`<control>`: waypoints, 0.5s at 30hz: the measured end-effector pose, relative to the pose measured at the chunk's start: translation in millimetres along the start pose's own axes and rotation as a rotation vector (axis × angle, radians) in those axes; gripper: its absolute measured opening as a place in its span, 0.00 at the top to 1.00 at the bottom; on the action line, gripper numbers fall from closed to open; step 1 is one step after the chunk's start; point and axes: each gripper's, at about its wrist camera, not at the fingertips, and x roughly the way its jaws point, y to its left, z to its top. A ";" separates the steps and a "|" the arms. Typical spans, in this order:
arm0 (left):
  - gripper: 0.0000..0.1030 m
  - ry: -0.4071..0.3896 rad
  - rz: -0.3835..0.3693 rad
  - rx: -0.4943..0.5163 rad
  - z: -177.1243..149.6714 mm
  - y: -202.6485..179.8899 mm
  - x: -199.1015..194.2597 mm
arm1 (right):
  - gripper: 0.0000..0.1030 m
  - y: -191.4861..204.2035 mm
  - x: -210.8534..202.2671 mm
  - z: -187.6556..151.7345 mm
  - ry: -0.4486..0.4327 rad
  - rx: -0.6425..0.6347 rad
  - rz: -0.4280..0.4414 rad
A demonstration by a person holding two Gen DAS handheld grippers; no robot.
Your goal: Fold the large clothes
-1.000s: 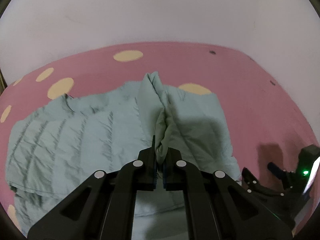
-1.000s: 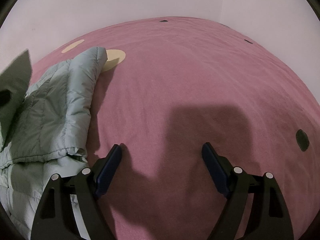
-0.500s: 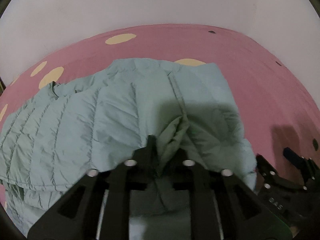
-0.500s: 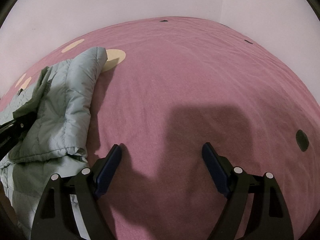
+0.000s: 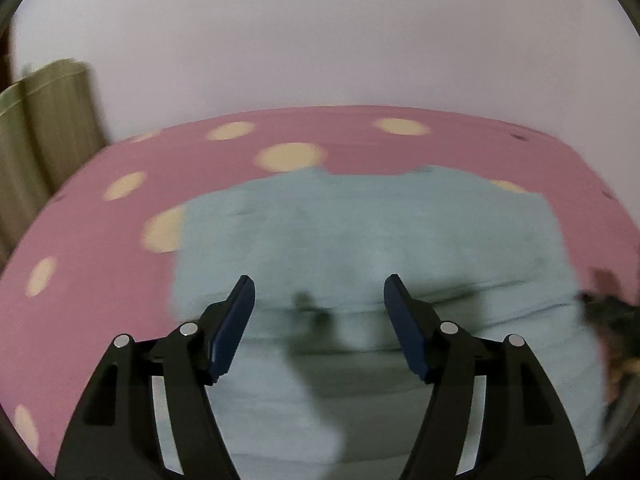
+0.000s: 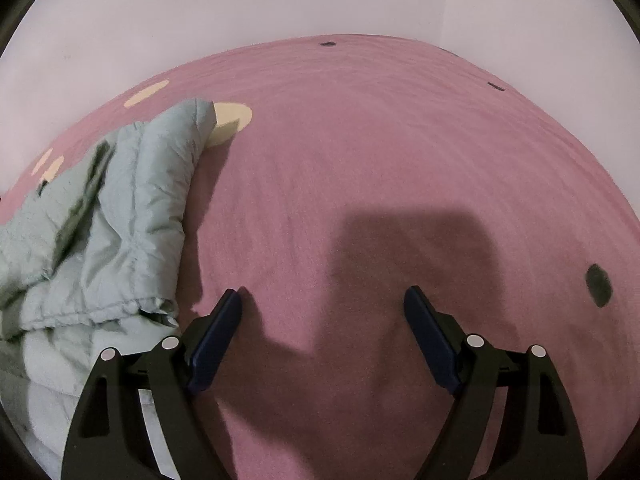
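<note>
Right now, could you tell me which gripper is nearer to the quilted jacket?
Left. The left gripper hovers open directly over the jacket; the right gripper is open over bare pink sheet beside its edge.

Motion blur smears the pale green jacket point(image 5: 360, 240), and a dark shape point(image 5: 612, 320) at the right edge is unidentifiable.

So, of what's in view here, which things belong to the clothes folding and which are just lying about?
Part of the job:
- pale green quilted puffer jacket
- left gripper, open above the jacket
- right gripper, open over bare sheet

Just there:
- pink bed sheet with cream dots
- olive curtain
- white wall
</note>
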 end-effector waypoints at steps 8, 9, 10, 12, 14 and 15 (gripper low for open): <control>0.32 0.044 0.179 -0.127 -11.1 105.5 33.4 | 0.31 68.0 -53.9 31.2 -0.074 -0.070 0.179; 0.32 0.054 0.182 -0.136 -10.6 110.6 38.9 | 0.33 82.0 -47.9 34.4 -0.048 -0.090 0.203; 0.32 0.062 0.176 -0.144 -10.4 115.1 43.9 | 0.34 90.5 -42.9 36.5 -0.031 -0.100 0.214; 0.32 0.077 0.155 -0.161 -11.2 120.2 52.5 | 0.34 108.2 -27.1 40.9 0.004 -0.104 0.226; 0.32 0.087 0.137 -0.167 -10.4 121.8 60.5 | 0.41 121.1 -11.1 41.8 0.045 -0.101 0.240; 0.32 0.092 0.132 -0.166 -9.4 121.6 63.8 | 0.62 127.7 -1.6 40.2 0.079 -0.109 0.245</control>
